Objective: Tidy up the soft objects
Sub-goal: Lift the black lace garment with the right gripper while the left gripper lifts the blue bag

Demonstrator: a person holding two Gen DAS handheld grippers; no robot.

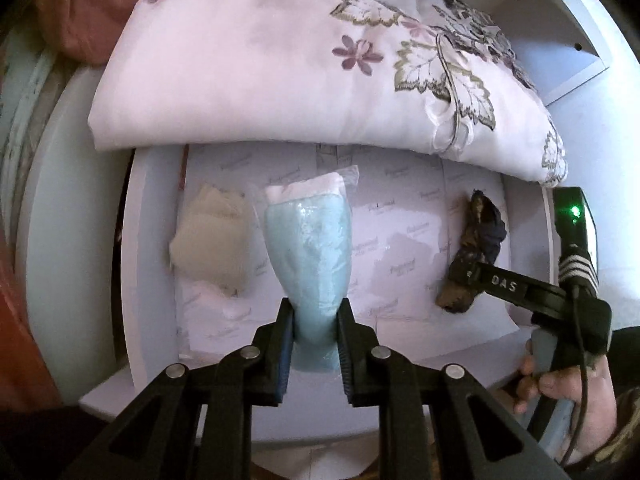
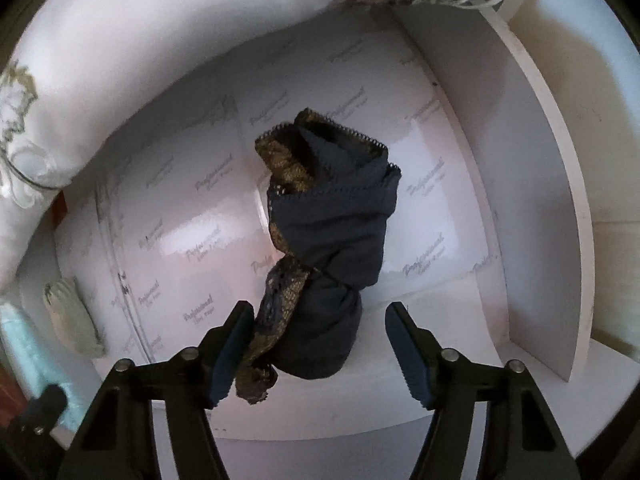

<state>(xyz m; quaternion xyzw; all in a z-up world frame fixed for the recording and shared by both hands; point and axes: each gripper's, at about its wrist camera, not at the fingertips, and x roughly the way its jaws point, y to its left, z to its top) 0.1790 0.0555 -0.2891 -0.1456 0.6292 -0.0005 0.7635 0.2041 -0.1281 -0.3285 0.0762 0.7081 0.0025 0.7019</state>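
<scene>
My left gripper is shut on a light blue soft item in a clear plastic bag, its far end resting on the paper-lined shelf. A cream soft bundle lies to its left. A dark navy cloth with gold lace lies on the shelf at the right; it also shows in the left wrist view. My right gripper is open, its jaws on either side of the cloth's near end, the left pad touching the lace.
A folded white floral quilt fills the shelf above and overhangs the compartment. A white divider wall bounds the compartment on the right. A pink-red fabric hangs at the far left. The blue item and cream bundle show at the right wrist view's left edge.
</scene>
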